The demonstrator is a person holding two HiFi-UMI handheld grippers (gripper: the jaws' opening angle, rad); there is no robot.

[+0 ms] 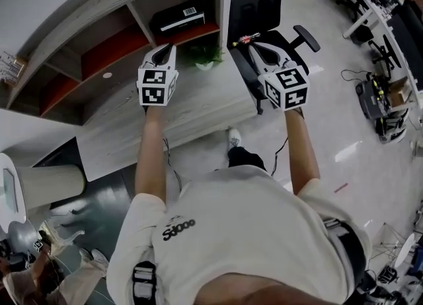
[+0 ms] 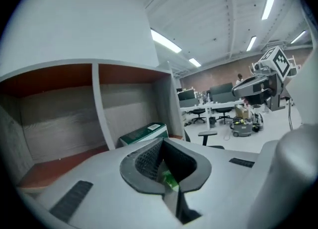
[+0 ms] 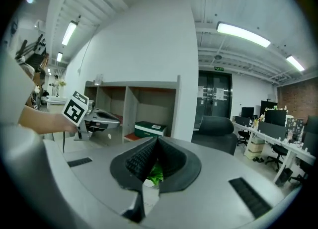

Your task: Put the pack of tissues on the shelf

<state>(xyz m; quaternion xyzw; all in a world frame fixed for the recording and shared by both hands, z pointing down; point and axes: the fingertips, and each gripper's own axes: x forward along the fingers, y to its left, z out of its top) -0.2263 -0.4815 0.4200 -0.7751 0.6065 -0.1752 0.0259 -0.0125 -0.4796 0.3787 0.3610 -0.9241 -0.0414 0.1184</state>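
The pack of tissues (image 1: 177, 18), a dark green box with a white label, lies in the right-hand compartment of the shelf (image 1: 141, 24), on its red floor. It also shows in the left gripper view, as the pack (image 2: 144, 133), and in the right gripper view, as the pack (image 3: 150, 128). My left gripper (image 1: 167, 47) hovers just in front of that compartment, apart from the pack, its jaws shut with nothing between them (image 2: 161, 142). My right gripper (image 1: 251, 44) is held level with it to the right, over the chair, also shut and empty (image 3: 156, 142).
A small green plant in a white pot (image 1: 205, 55) stands on the pale wooden counter (image 1: 192, 105) between the two grippers. A black office chair (image 1: 261, 6) sits right of the shelf's end wall. Desks and equipment line the far right of the room.
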